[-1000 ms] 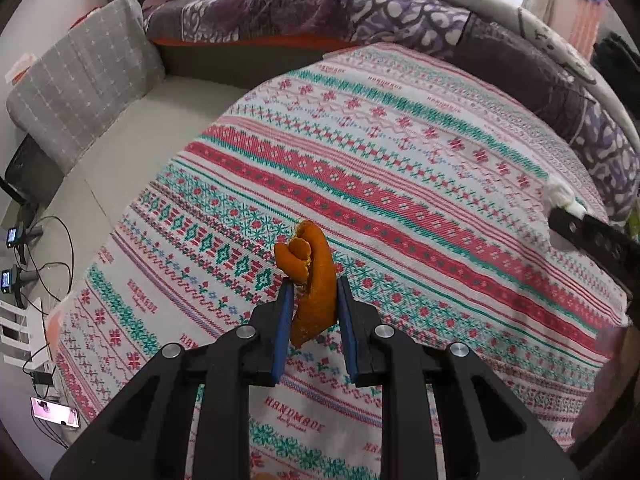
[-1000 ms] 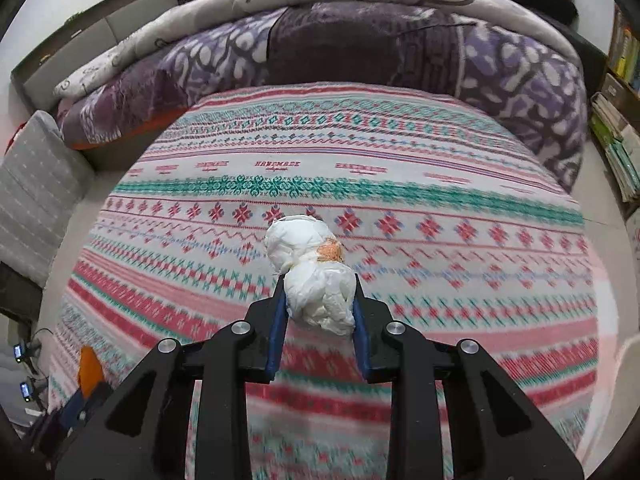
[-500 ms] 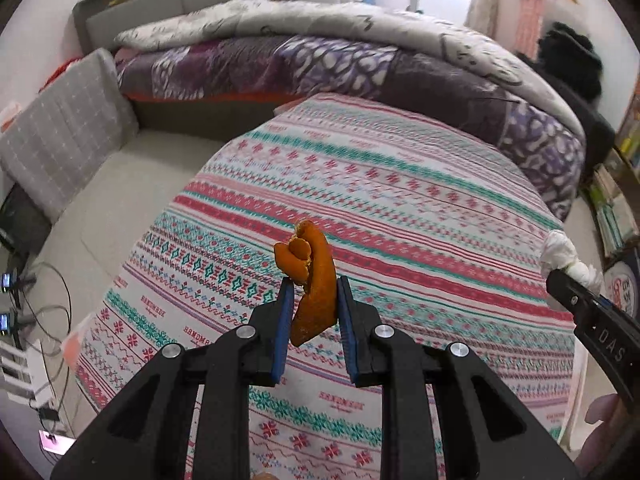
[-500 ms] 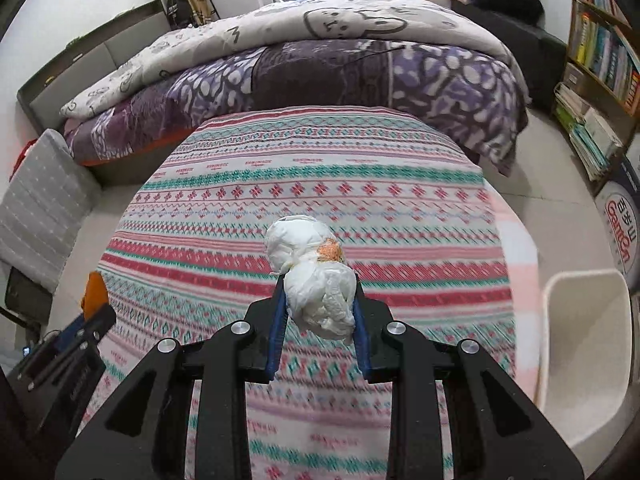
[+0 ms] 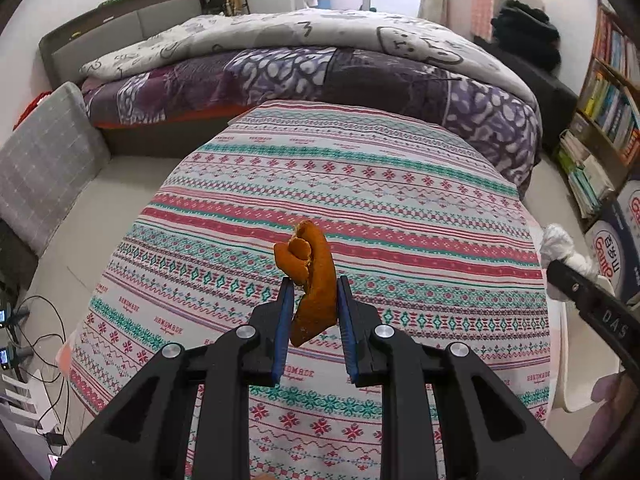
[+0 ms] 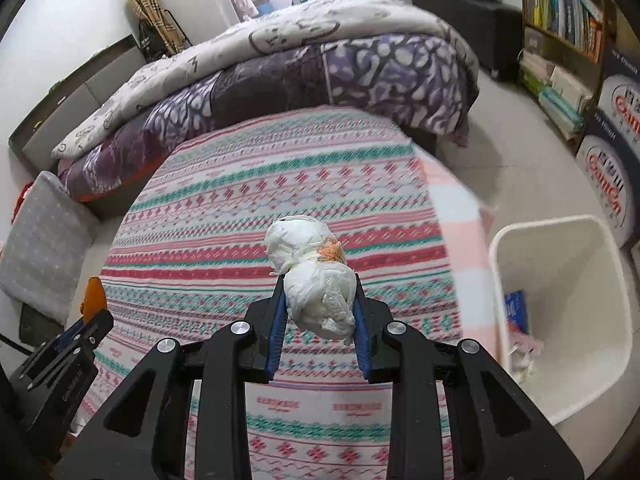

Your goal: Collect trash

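Both pieces are picked up but not yet binned: the left gripper [image 5: 312,308] clenches an orange peel [image 5: 310,284] and the right gripper [image 6: 319,312] a tissue wad [image 6: 316,276] above the patterned cloth [image 6: 256,184], the white bin [image 6: 568,312] to the right already holding some scraps.

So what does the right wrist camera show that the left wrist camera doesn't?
Right wrist only: the inside of the white plastic bin, with a blue packet lying in it. Left wrist only: black cables on the floor. Both show the striped patterned blanket, the crumpled white tissue wad in the right gripper, and the orange peel in the left gripper.
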Motion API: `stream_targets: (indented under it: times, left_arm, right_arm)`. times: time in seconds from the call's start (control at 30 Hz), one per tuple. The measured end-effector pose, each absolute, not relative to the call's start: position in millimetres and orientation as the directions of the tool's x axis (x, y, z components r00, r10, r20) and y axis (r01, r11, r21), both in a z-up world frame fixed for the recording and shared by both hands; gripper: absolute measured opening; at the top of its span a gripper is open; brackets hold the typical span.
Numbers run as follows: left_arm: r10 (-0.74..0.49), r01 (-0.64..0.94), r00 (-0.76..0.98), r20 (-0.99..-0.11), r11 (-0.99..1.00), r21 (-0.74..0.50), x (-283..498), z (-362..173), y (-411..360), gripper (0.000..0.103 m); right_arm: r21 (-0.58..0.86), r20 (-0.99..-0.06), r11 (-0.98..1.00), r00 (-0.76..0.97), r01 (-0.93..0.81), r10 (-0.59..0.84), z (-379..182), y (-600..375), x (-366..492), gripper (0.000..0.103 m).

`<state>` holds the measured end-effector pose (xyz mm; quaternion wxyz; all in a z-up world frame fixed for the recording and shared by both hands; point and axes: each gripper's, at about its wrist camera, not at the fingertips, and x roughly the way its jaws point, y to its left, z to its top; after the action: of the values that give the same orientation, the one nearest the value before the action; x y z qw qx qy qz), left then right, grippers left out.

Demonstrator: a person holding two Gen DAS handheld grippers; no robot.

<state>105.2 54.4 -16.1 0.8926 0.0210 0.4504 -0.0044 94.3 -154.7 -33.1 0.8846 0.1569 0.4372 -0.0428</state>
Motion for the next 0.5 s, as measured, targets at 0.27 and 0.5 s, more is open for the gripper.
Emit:
stream_targets:
  times: [0.27, 0.5]
  left_arm:
    - [-0.01, 0.068, 0.6, -0.8, 0.997, 0.039, 104, -15, 31, 0.022]
    - [-0.036, 0.112, 0.611, -0.791, 0.993, 0.042, 100, -9, 4, 0.022]
  right_arm:
    - [0.255, -0.784, 0.934, 0.619, 0.251, 0.048, -31, -184, 84, 0.028]
    - [0.238, -0.783, 0.924, 0.622, 0.299, 0.001, -31, -211, 73, 0.028]
